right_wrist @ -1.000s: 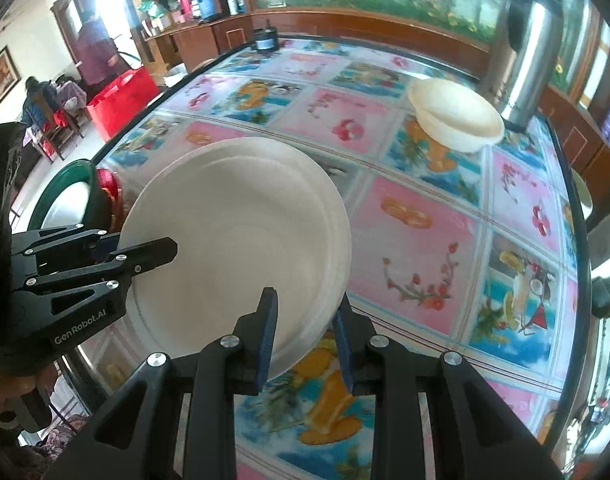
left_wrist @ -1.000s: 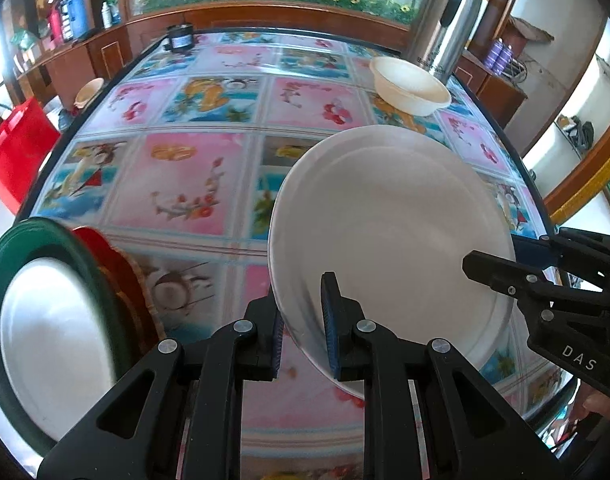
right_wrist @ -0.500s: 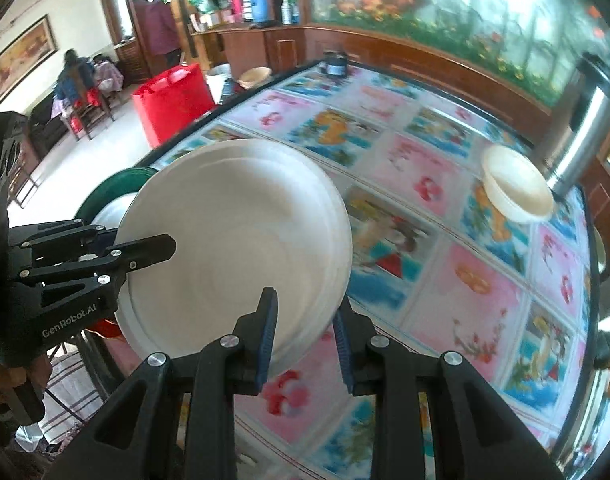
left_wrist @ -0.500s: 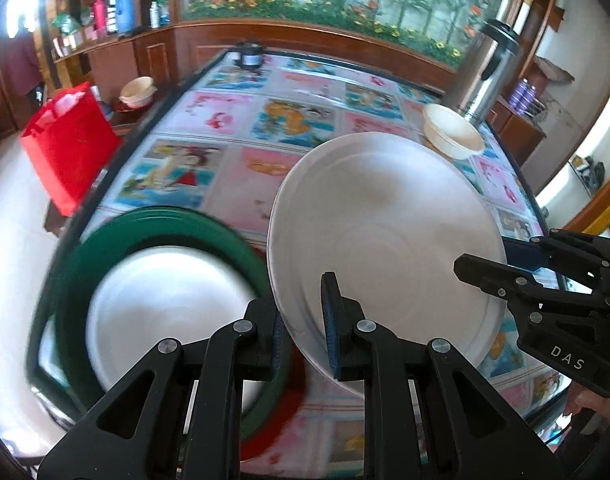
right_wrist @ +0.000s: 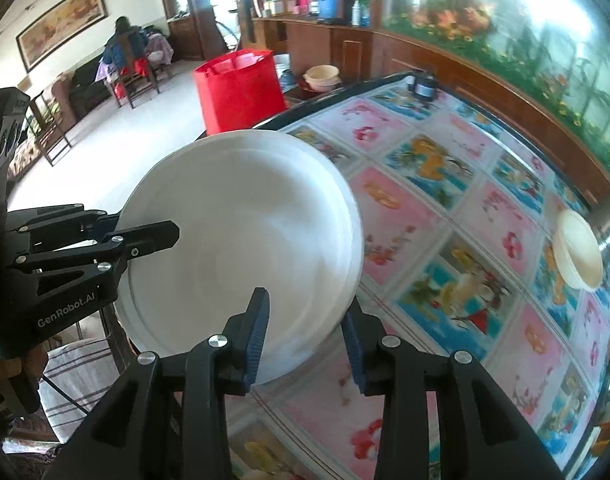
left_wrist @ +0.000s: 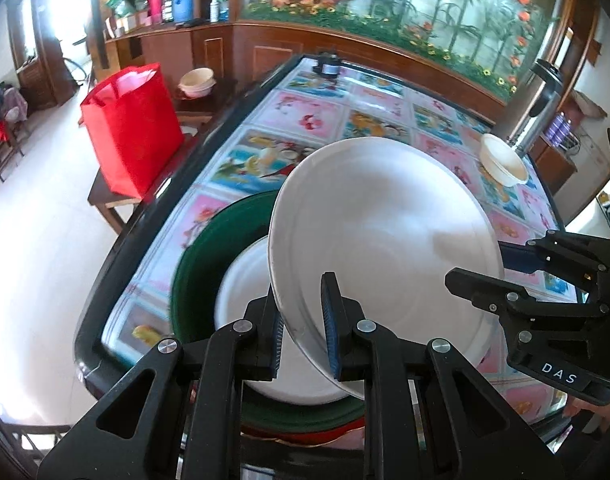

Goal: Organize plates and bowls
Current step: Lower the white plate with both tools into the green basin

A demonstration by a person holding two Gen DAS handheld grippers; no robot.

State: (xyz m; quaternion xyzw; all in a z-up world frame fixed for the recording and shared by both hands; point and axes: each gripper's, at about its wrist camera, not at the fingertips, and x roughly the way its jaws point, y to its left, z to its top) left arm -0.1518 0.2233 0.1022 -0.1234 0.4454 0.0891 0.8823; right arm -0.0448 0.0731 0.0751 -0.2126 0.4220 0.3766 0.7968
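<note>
A: Where is the white plate (left_wrist: 385,240) held?

B: It is carried tilted above the green-rimmed plate (left_wrist: 201,276) at the corner of the table (left_wrist: 305,116). Its rim is clamped by the left gripper (left_wrist: 303,320).

A: And the right gripper (right_wrist: 305,332)?

B: Its jaws are being opened; the plate's edge is still seen between the pads, apparently not pressed.

A: The cream bowl (left_wrist: 503,164)?

B: It is left far across the table, beside a steel flask (left_wrist: 541,100).
</note>
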